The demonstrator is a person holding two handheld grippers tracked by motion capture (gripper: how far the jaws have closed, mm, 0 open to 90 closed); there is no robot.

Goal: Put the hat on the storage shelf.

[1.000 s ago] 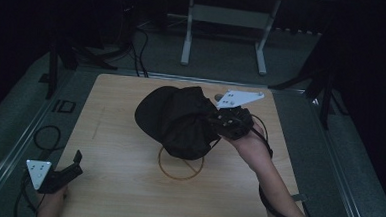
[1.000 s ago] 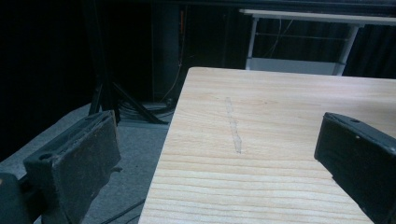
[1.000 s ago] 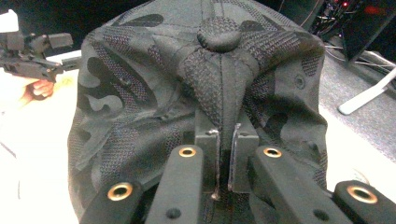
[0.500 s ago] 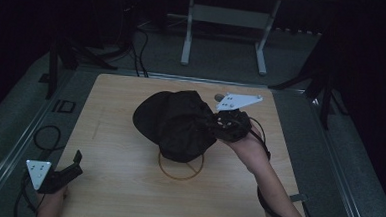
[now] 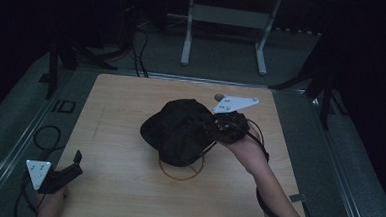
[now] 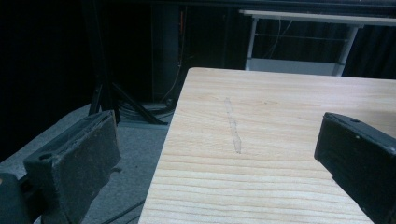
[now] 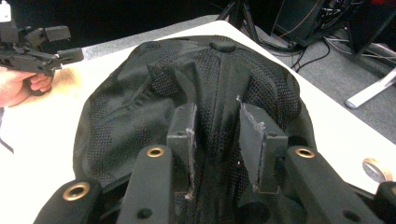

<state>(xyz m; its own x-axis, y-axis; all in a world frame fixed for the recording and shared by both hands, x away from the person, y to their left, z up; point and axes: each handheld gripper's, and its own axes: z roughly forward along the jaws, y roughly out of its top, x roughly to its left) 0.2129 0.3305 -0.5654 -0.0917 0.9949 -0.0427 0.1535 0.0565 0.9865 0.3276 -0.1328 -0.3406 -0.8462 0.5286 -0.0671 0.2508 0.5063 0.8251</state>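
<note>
- Black cap (image 5: 180, 130) sits mid-tabletop, a bit toward the right edge, draped over a thin ring (image 5: 180, 170) whose near arc pokes out on the side of the near edge.
- Right hand-held gripper (image 7: 215, 140) is at the cap's right side. Its jaws have just been opening, a ridge of mesh fabric stands between them, and a gap shows on each side of the ridge, so I read it as released, not pinching.
- Step in hand, my read: letting go of the cap after setting it on the ring.
- To do it well: open a touch wider before backing off, since the jaw edges look rough and mesh snags easily.
- Pull straight back along the jaw line toward the right edge. No lift, no twist, or the cap will drag off the ring.
- Watch the crown: if the fabric rises with the jaws, stop and open more.
- Small tape roll (image 7: 376, 169) lies on the tabletop just beside the right hand-held gripper; keep the retreat clear of it.
- Left hand-held gripper (image 5: 60, 174) is parked at the near-left corner, jaws wide apart with nothing between them, well apart from the cap. Leave it there unless the cap needs steadying.
</note>
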